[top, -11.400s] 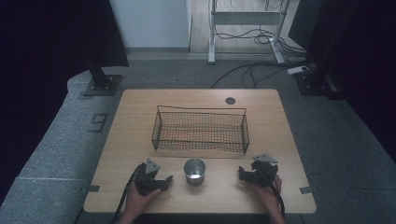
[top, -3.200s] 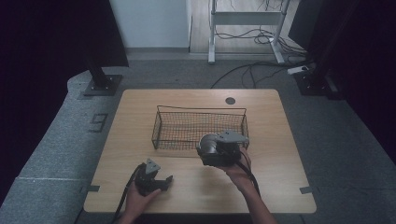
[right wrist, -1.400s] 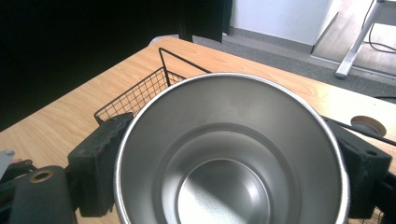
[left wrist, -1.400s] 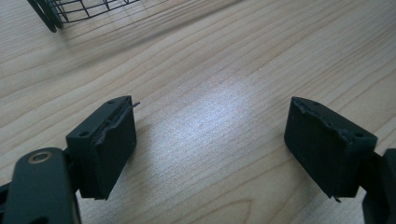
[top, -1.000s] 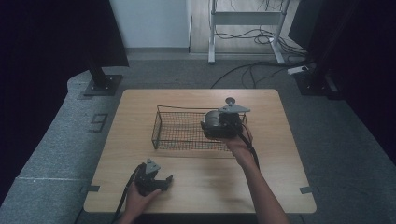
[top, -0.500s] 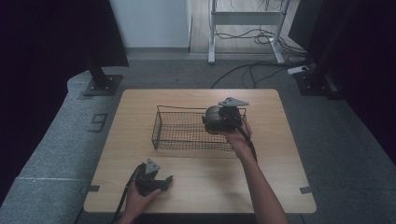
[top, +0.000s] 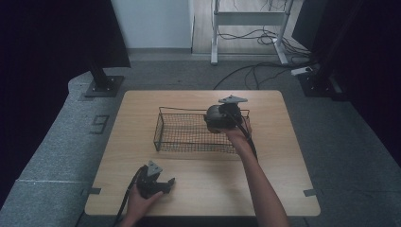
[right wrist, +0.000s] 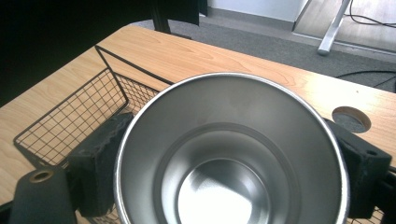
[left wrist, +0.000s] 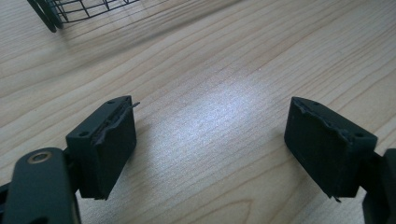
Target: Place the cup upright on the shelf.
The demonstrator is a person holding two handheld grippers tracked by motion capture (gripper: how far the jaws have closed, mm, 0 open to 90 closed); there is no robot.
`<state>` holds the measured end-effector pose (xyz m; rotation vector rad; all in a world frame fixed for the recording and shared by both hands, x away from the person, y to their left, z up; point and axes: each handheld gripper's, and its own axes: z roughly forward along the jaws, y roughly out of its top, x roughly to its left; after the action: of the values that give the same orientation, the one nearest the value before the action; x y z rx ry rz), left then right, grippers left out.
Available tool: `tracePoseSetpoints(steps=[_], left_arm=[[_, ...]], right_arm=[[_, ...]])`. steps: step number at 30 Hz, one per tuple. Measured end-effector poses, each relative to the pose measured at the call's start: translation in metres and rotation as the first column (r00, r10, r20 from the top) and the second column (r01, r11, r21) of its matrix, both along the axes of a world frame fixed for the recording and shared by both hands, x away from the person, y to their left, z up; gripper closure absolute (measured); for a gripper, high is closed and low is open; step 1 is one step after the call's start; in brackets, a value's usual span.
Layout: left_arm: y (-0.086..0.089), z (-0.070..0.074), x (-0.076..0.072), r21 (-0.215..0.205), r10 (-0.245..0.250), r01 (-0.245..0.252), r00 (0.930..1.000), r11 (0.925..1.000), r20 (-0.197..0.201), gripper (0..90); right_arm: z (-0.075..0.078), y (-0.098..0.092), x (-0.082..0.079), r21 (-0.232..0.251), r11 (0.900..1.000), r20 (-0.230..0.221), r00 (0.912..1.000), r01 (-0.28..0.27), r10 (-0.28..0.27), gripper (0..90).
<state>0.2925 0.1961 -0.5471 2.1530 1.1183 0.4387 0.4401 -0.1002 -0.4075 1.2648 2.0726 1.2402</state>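
Holding steel cup [right wrist: 231,154], right gripper [top: 218,118] moved from table front to over wire basket [top: 189,135]

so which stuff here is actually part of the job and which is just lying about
Part of the job:
- steel cup, clamped in the right claw
- wire basket, under the cup

Just lying about:
- left claw, open, idle near the table's front edge
- round hole in the tabletop
- cables and desk frame on the floor beyond

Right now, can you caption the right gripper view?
Right tongs grip an empty steel cup above the wire basket.
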Motion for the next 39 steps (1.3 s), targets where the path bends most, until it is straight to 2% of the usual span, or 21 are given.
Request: tracePoseSetpoints(steps=[3, 16, 39], left_arm=[[0.000, 0.000, 0.000, 0.001, -0.001, 0.001, 1.0000, 1.0000, 0.001, 16.7], [0.000, 0.000, 0.000, 0.001, -0.001, 0.001, 1.0000, 1.0000, -0.001, 16.7], [0.000, 0.000, 0.000, 0.001, -0.001, 0.001, 1.0000, 1.0000, -0.001, 16.7]], right_arm=[[-0.002, 0.001, 0.004, 0.011, 1.000, -0.008, 1.0000, 0.004, -0.004, 13.8], [-0.022, -0.001, 0.020, -0.018, 0.998, -0.051, 0.9970, 0.057, -0.058, 13.7], [-0.052, 0.000, 0.033, -0.030, 0.997, -0.133, 0.9886, 0.066, -0.069, 13.6]])
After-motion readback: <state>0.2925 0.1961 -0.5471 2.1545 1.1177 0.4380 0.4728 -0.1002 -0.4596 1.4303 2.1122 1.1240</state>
